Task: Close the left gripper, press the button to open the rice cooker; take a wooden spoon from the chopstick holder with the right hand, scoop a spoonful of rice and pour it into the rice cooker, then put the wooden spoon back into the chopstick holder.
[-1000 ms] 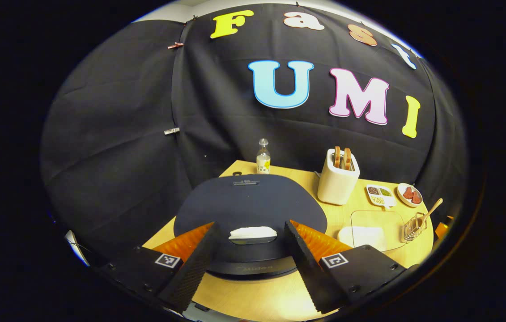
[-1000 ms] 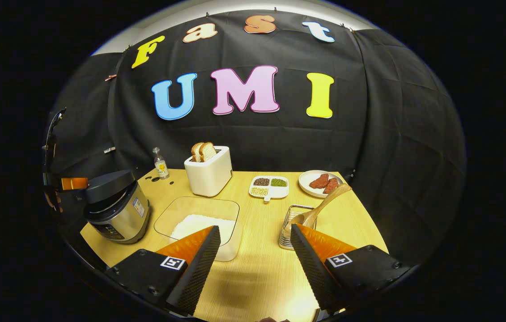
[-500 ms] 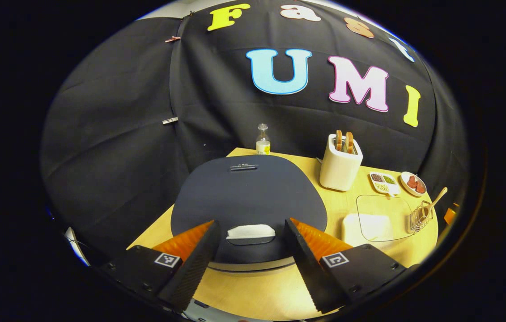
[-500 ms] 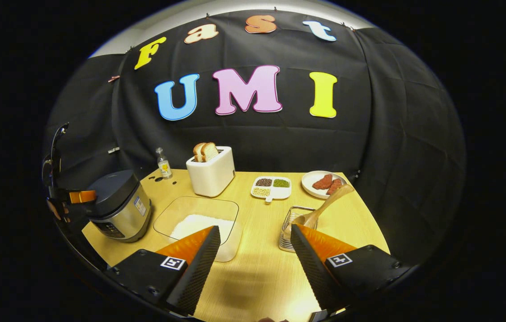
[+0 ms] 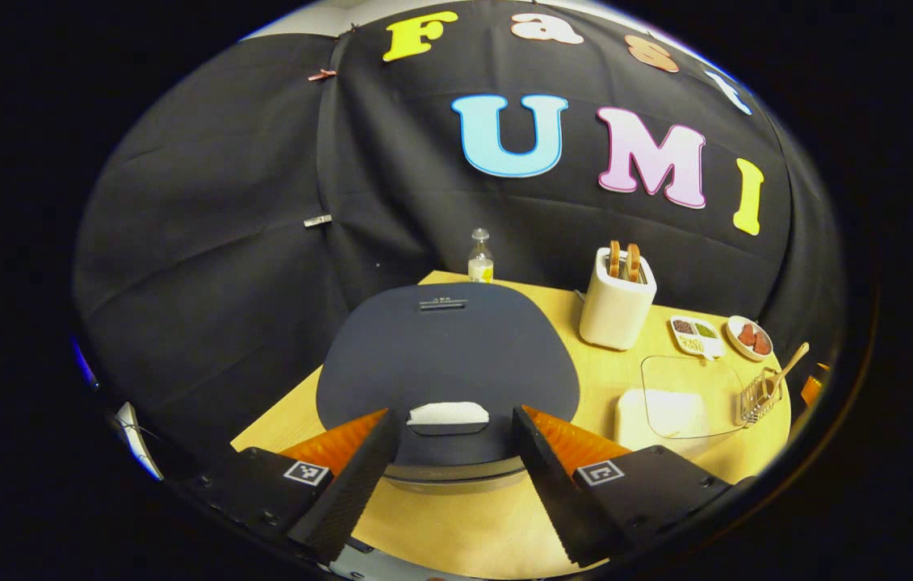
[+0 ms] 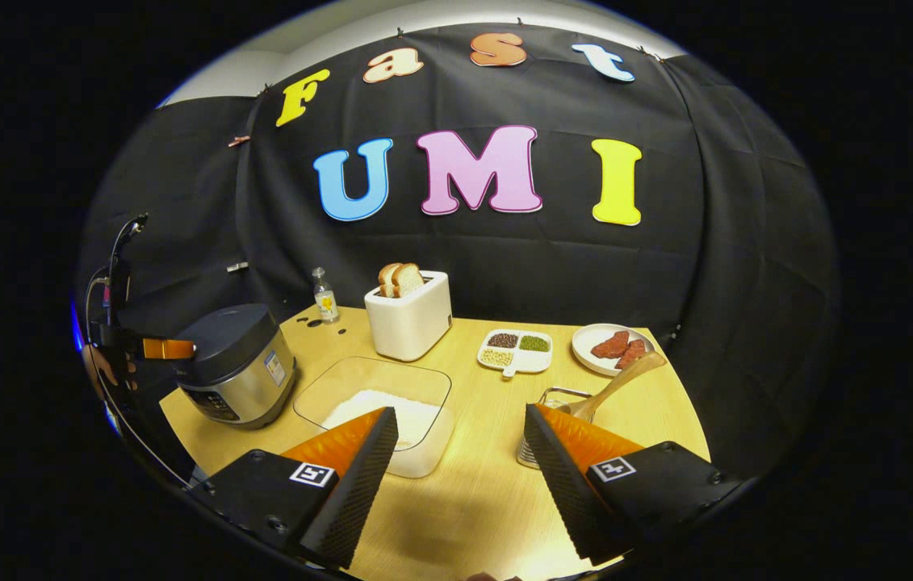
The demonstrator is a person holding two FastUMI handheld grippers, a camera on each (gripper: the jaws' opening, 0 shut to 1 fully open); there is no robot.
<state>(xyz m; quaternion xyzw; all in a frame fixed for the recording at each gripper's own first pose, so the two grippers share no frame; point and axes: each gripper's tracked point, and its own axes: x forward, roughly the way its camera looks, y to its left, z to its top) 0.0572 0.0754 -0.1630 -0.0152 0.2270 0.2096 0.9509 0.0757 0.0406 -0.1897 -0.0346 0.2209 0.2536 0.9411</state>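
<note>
The rice cooker [image 5: 448, 355] has a dark lid, closed, with a pale button [image 5: 448, 413] at its front edge. My left gripper [image 5: 450, 424] stands open just before the cooker, one finger on each side of the button. In the right gripper view the cooker [image 6: 238, 367] sits at the table's left, with the left gripper [image 6: 157, 349] and a hand beside it. My right gripper [image 6: 460, 424] hangs open above the table's front. A wooden spoon [image 6: 613, 383] leans in the wire chopstick holder [image 6: 545, 411]. White rice lies in a clear container [image 6: 387, 407].
A white toaster [image 6: 409, 321] with bread stands at the back, a small bottle [image 6: 325, 297] to its left. A divided dish of beans [image 6: 514, 352] and a plate of meat [image 6: 613, 349] lie at the back right. The wooden table [image 6: 472, 500] ends close below both grippers.
The left gripper has tilted down and drawn a little nearer the cooker's button. The right gripper's view has shifted left, so the table's things sit further right.
</note>
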